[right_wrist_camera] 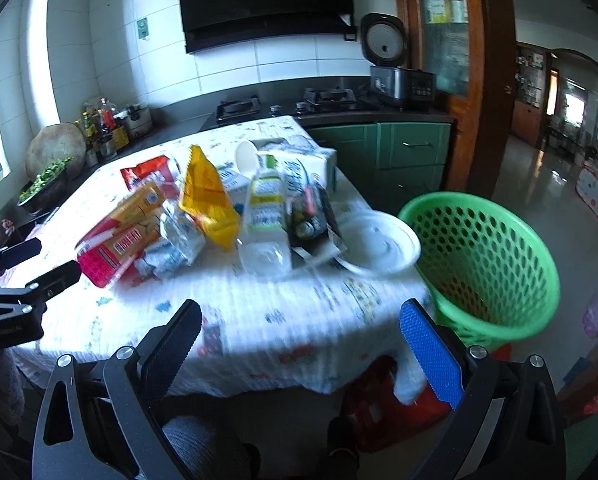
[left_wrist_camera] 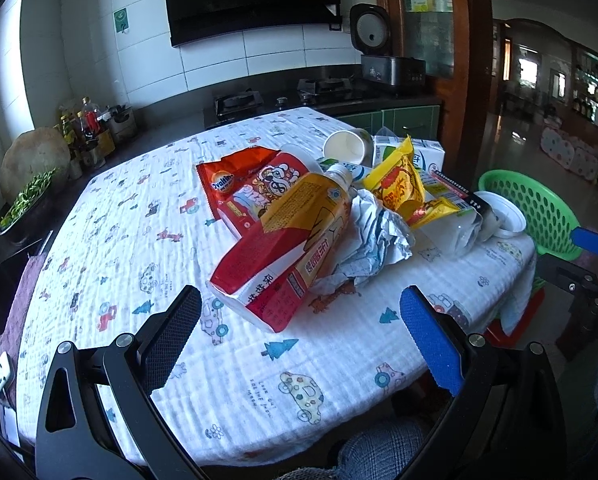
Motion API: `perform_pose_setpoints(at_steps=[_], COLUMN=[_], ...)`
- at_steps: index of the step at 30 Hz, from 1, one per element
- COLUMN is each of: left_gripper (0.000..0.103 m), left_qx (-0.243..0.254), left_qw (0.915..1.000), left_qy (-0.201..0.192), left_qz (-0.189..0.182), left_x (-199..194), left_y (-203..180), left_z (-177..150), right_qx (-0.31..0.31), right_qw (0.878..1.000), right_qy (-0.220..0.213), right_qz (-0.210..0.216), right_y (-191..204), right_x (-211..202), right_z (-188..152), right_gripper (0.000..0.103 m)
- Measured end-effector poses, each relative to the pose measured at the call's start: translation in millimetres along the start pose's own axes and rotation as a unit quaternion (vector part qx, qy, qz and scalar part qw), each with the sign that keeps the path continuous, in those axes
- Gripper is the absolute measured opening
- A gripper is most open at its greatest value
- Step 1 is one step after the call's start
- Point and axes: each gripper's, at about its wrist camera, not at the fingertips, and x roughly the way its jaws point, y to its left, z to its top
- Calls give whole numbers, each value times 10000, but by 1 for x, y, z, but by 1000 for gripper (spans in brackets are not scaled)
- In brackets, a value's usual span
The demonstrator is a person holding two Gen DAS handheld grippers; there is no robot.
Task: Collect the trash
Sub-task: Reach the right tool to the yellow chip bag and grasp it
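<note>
Trash pile [left_wrist_camera: 323, 216] on patterned tablecloth [left_wrist_camera: 139, 216], green basket [right_wrist_camera: 483, 264] beside, kitchen seemingly.

wrappers, cartons, bottles and crumpled paper [left_wrist_camera: 373, 236] heaped on the table; empty green basket [right_wrist_camera: 487, 264] at three o'clock.

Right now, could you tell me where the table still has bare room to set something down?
The tablecloth is free along the window side, left of the red Ovaltine bag, and along the near edge in front of the red-and-yellow carton. The far right is crowded: crumpled paper, yellow packet, white lid beside the green basket.
</note>
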Motion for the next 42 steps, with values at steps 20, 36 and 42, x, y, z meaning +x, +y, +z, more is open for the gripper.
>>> perform_pose_setpoints(at_steps=[20, 36, 42], left_gripper=[95, 91, 88], left_qx=[-255, -368, -395], left_qw=[9995, 9992, 9991], left_qy=[-2, 121, 119], left_qz=[167, 75, 37], left_x=[10, 32, 34], left_y=[45, 56, 53], left_z=[17, 31, 34], right_qx=[-816, -581, -497], right_qw=[9933, 9918, 9929], right_qy=[74, 435, 235], right_qz=[820, 1053, 1051], right_y=[61, 55, 48], right_x=[88, 122, 108], right_z=[84, 93, 96], right_gripper=[76, 22, 15])
